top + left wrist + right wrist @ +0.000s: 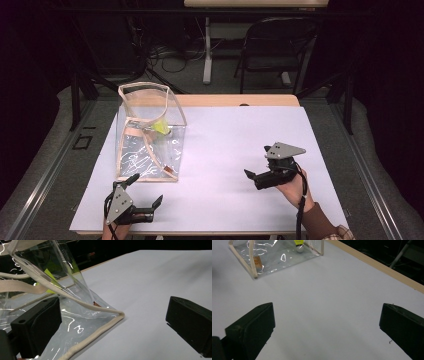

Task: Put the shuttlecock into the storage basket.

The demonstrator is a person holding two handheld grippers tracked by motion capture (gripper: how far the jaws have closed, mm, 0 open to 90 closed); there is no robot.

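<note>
Black jaws of the left gripper stand wide apart at the near left edge of the table, holding nothing. Just beyond them lies the near corner of the clear plastic bag; in the left gripper view one jaw sits beside the bag's cream-trimmed bottom edge, though I cannot tell whether it touches, while the other jaw is well clear over bare white surface.

To the right, the right gripper rests in a person's hand, its jaws also spread and empty, pointing left toward the bag but well apart from it.

Farther back, the bag stands upright on the left half of the table, mouth open upward. Inside it, toward the far side, lies a yellow shuttlecock with its white rounded tip on the bag's floor.
</note>
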